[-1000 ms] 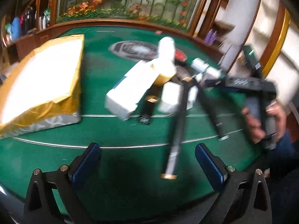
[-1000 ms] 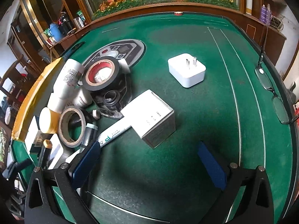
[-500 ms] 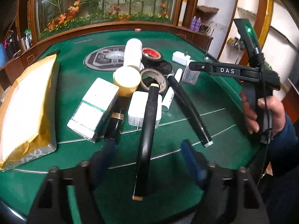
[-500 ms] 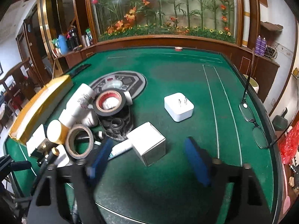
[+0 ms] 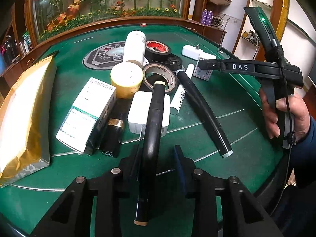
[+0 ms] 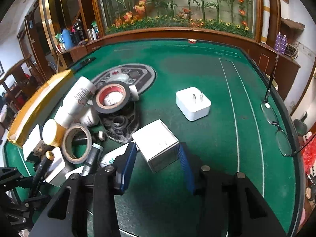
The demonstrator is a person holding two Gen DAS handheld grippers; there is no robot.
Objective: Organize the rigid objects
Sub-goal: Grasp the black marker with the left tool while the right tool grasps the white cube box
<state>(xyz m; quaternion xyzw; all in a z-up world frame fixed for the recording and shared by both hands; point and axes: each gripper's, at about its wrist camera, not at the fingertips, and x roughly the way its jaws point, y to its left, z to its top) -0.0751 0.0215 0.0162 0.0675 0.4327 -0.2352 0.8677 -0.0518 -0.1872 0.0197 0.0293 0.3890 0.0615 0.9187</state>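
Note:
A long black rod with tan ends [image 5: 152,126] leans on a white charger [image 5: 138,114] and runs back between the fingers of my left gripper [image 5: 158,162]. The jaws are closing. The left pad is against the rod and a gap shows at the right pad. In the right wrist view a small white box [image 6: 156,144] sits on the green felt between the blue pads of my right gripper [image 6: 158,158]. These jaws are closing too, and both pads touch its sides.
Clustered mid-table are tape rolls [image 5: 158,49], a white bottle [image 5: 135,45], a yellow-lidded jar [image 5: 126,79], a green-white carton [image 5: 86,112], a black lipstick tube [image 5: 114,132] and a second black rod [image 5: 203,114]. A gold packet [image 5: 23,114] lies left. A white plug [image 6: 193,102] and glasses [image 6: 276,122] lie right.
Both pairs of jaws have narrowed from wide open. The left gripper moved forward until the black rod ran between its fingers. The right pads have closed in on the white box.

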